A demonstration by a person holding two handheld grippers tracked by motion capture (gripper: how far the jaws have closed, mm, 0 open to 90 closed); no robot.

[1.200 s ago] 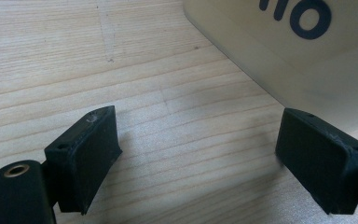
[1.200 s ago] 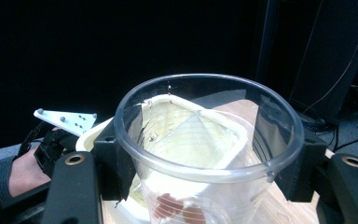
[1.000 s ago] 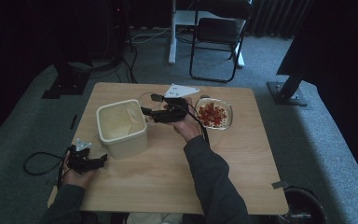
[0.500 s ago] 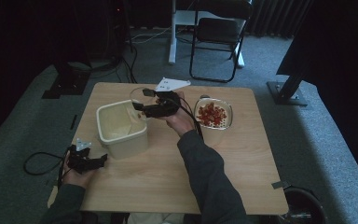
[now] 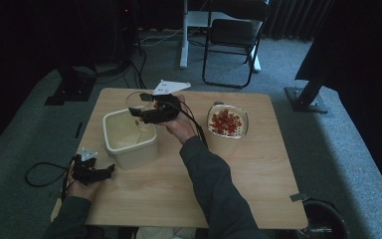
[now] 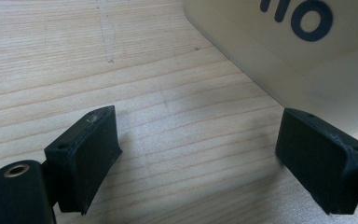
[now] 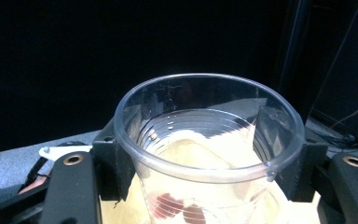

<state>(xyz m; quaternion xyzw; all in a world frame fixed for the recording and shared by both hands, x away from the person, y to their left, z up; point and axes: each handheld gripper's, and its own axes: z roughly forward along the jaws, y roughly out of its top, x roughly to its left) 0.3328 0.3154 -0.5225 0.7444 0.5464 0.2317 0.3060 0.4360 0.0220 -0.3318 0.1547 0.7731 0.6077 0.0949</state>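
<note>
My right gripper is shut on a clear plastic cup, which it holds over the far edge of the cream tub. In the right gripper view the black pads press on both sides of the cup, and a few red pieces show through its lower part. A glass bowl of red pieces stands to the right of that hand. My left gripper rests on the table near its front left corner, open, with bare wood between its pads. The tub's wall stands just beyond it.
The wooden table has free room along its front and right side. A grey three-cornered plate tops the right gripper. A cable trails off the table's left edge. A folding chair and stand bases are on the carpet behind.
My right hand has carried the cup leftward, from beside the bowl of red pieces to over the cream tub. The left hand has stayed where it was.
</note>
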